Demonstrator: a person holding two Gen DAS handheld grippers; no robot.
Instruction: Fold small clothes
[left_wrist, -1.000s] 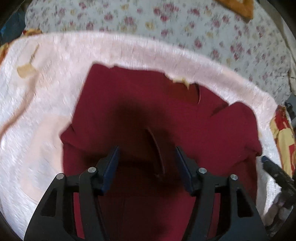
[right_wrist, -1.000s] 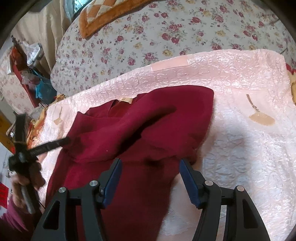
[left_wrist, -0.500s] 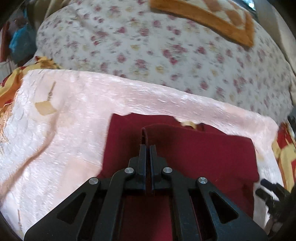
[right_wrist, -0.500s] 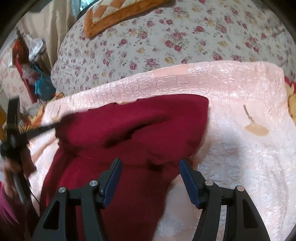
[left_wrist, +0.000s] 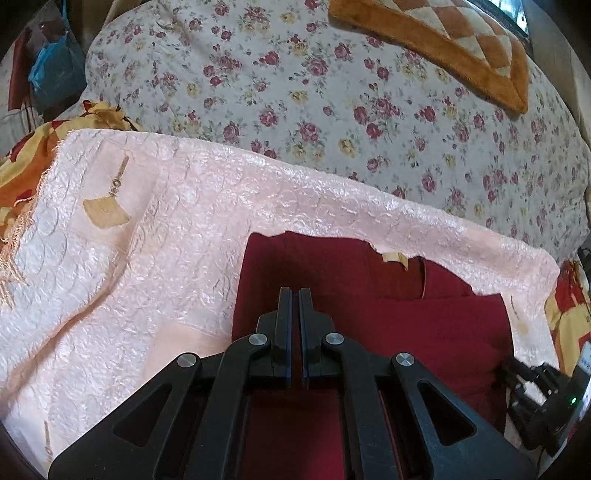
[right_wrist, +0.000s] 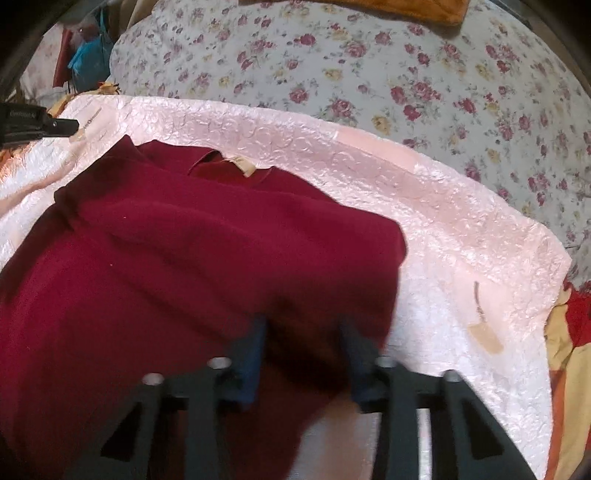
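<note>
Left wrist view: left tongs (left_wrist: 294, 295) are together, a thin slit between the blue pads. I cannot make out any cloth pinched in the slit; they sit over the maroon shirt (left_wrist: 424, 332). The shirt lies flat on the pink quilted cover (left_wrist: 166, 229), which is spread on the bed over a floral sheet (left_wrist: 332, 92). A tan neck label (left_wrist: 394, 257) shows at the collar, along the far edge. The right tongs show at the right edge.

Right wrist view: right tongs (right_wrist: 301, 339) stand apart, blurred, holding nothing, just over the near right part of the shirt (right_wrist: 184, 258). One side is folded across the body, leaving a thick rounded fold edge on the right. Label (right_wrist: 243, 166) is again at the far edge.

Handling, judged: soft, limp, light knit; it will sag and slide on the glossy cover. Best taken at hem corners or along the fold edge, pinching all layers.

Count: one shirt, one label, one pink cover, two tongs.
</note>
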